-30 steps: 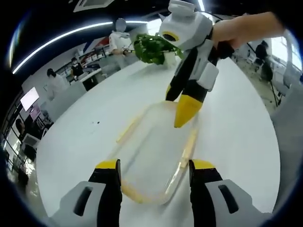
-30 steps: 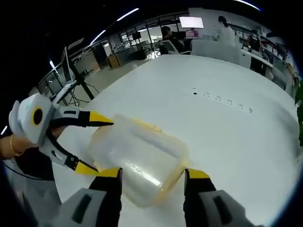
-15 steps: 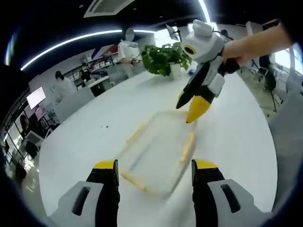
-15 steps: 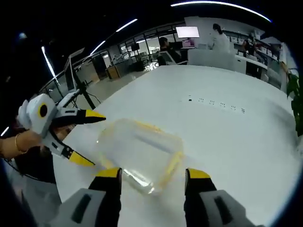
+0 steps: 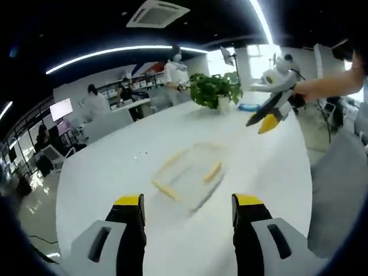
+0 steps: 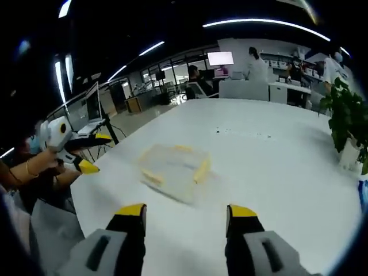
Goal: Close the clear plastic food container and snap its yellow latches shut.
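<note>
A clear plastic food container (image 5: 190,174) with yellow latches (image 5: 212,171) lies closed on a white table (image 5: 115,172), blurred in both views; the left gripper (image 5: 187,215) hangs above the table's near edge, jaws spread and empty; the right gripper (image 6: 187,221), likewise spread and empty, is held well apart from the container; a potted plant (image 5: 214,90) stands beyond the container.

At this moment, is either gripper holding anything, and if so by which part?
Nothing is held. The left gripper and right gripper are both open and clear of the clear plastic food container with yellow latches, which sits alone on the white table.
</note>
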`<action>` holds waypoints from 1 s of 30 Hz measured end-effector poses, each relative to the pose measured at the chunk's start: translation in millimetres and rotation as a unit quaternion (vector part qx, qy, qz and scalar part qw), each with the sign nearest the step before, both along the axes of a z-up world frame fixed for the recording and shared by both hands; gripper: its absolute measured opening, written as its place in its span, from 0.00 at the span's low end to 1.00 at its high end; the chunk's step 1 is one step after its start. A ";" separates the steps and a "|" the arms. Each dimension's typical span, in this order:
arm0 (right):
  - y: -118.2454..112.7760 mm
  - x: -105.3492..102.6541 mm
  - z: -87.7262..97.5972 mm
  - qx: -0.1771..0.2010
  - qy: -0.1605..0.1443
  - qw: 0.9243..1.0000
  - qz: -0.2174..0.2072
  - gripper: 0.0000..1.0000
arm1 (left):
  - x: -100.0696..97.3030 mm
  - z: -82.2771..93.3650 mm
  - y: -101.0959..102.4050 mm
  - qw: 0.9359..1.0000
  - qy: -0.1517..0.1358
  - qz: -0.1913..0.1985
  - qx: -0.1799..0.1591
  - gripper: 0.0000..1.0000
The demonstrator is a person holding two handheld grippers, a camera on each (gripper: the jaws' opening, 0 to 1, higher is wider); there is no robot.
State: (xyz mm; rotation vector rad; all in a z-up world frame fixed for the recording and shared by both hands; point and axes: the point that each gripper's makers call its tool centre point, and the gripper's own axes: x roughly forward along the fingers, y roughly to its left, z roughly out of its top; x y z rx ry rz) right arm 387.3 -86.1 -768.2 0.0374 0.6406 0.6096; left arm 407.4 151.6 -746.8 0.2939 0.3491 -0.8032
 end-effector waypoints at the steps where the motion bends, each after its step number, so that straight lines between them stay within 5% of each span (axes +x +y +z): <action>1: -3.0 -11.5 0.6 0.005 -0.002 1.000 -0.012 0.54 | -11.1 -0.1 3.9 1.000 0.001 0.003 -0.005 0.60; 5: -12.4 -49.2 -1.0 -0.005 -0.021 0.999 -0.029 0.57 | -44.2 -1.5 17.4 0.999 0.012 0.028 -0.039 0.62; 14: -6.0 -108.0 1.4 -0.021 -0.052 0.997 -0.048 0.68 | -96.1 -0.5 37.1 0.998 -0.020 0.047 -0.021 0.63; 21: -2.9 -128.9 0.4 -0.022 -0.062 0.996 -0.058 0.72 | -113.8 -16.5 56.5 0.993 0.005 0.106 -0.049 0.65; 30: -0.7 -136.3 -2.2 -0.014 -0.070 0.996 -0.053 0.79 | -126.6 -1.1 63.4 0.984 -0.003 0.141 -0.105 0.72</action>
